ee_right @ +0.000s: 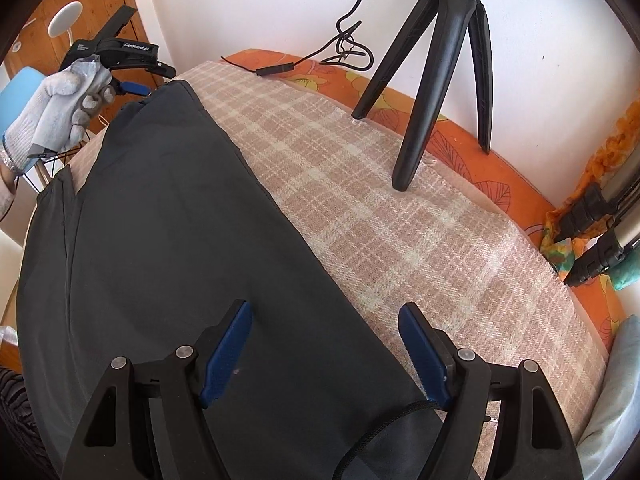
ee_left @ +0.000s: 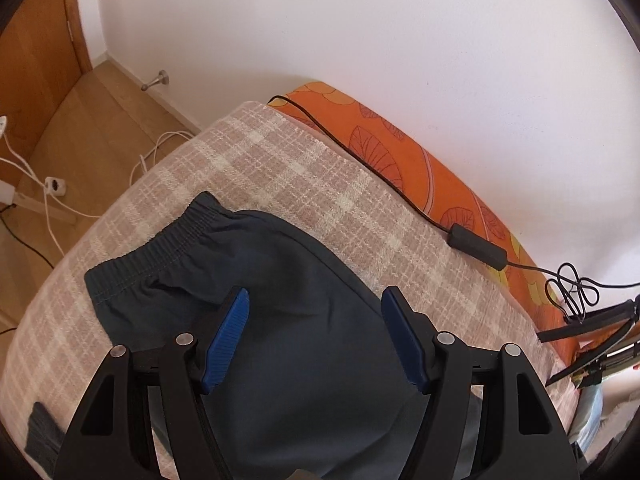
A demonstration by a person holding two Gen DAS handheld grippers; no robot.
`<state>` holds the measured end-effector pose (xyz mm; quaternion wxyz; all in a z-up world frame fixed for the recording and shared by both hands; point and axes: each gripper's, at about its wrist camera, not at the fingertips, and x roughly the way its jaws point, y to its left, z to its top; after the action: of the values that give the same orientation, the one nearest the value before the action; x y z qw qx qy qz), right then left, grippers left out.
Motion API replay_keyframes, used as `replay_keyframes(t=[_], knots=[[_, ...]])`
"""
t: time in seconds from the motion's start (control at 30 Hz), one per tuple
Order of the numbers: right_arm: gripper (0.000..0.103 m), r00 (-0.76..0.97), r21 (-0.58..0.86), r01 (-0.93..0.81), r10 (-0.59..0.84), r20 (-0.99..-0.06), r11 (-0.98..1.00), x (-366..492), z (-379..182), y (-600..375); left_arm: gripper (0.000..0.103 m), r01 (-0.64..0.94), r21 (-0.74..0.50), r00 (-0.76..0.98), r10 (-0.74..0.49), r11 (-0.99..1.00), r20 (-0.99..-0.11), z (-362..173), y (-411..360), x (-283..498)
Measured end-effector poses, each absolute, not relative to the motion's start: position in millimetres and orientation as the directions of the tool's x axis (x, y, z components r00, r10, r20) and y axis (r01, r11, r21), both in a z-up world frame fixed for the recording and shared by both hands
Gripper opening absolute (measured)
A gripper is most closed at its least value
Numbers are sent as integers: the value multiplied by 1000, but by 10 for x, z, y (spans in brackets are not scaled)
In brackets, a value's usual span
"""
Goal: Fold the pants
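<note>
Scene: dark pants [ee_right: 168, 240] lie flat along the plaid blanket [ee_right: 420, 240] on the bed.
Left gripper [ee_left: 315, 304]: I hold it above the elastic waistband [ee_left: 160, 248], jaws apart, empty.
Right gripper [ee_right: 325, 316]: jaws apart, straddling the far-side edge, gripping nothing.
Handling: light, limp, probably slippery cloth; I judge the waistband and hem corners the firmest places to pinch.

A: What colour are the pants [ee_left: 280, 280]?
B: Dark navy, plain all over.
A: And the blanket [ee_right: 420, 232] under them?
B: Beige and cream plaid. Far of it, the sheet [ee_left: 400, 148] is orange with a leaf print.
A: The grippers?
B: Black frames, blue ridged pads [ee_left: 226, 340], both.
</note>
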<state>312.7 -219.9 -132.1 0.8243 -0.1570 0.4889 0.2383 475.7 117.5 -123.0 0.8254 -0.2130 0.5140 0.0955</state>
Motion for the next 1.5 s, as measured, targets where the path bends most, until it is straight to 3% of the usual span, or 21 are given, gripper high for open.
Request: replay_keyframes(t=[0.2,0.5,0.6,0.7,0.77,0.8,0.93,1.2,1.5], knots=[[79,386,-18,-547,233,-893,837,3186,-1446,-2275,69,-461,-208,406,-3,863,-914,-1425,1092,4946],[83,390,-36,-562,226,-893,826,3177,-1465,-2256,68,-424,-60,424,140,904,-895,-1505,848,4882],[83,389,-40,-559,219,-895,828,3177,-1477,-2213,52,-424,-39,457,176,905,-872,-1481,778,4793],[72,394,-42,-570,228,-890,820,3130,-1470,-2177,29,-399,-38,483,175,916,-858,-1465,724,4748],[52,400,-57,-595,234,-886,802,3068,-1446,-2119,19,-377,-34,490,168,926,-855,-1449,693,4723],[44,400,-57,-607,242,-884,792,3039,-1434,-2087,9,-370,-45,493,155,928,-856,-1431,673,4696],[6,434,-111,-614,217,-874,781,2939,-1398,-1990,2,-386,-155,521,77,909,-850,-1375,781,4645],[1,505,-87,-592,285,-815,801,2714,-1015,-2035,2,-361,-294,609,-14,885,-793,-995,980,4215],[1,558,-99,-621,349,-753,778,1925,-435,-1913,2,-283,-354,701,-60,892,-710,-386,1362,3464]])
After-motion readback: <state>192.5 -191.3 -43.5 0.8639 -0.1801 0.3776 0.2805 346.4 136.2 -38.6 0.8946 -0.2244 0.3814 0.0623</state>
